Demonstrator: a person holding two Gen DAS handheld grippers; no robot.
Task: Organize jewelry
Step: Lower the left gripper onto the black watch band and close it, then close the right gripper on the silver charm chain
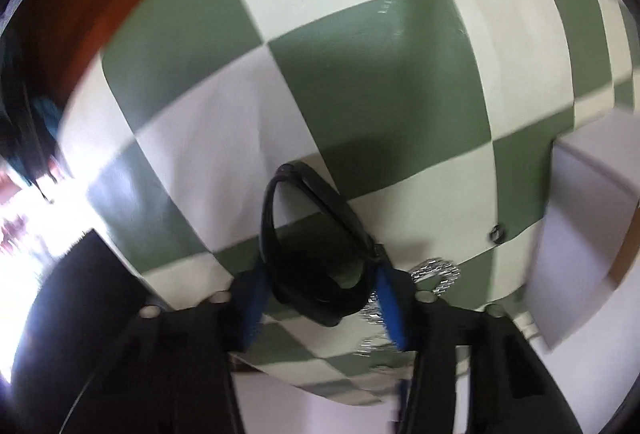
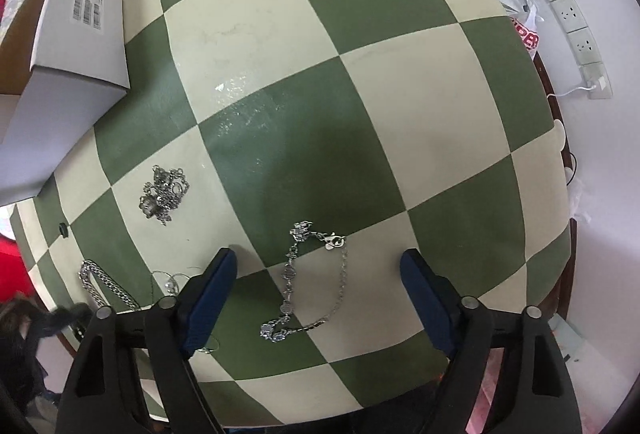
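In the left wrist view my left gripper is shut on a black band-like bracelet, held above the green and cream checkered cloth. Silver chain pieces lie just beyond its right finger. In the right wrist view my right gripper is open and empty, hovering over a silver chain bracelet that lies between its fingers on the cloth. A tangled silver jewelry cluster lies to the left. A thick silver curb chain and a thin piece lie at the near left.
A white box with a barcode label stands at the cloth's far left; it also shows in the left wrist view. A small black bead lies near the cloth's left edge. A power strip lies off the table at the right.
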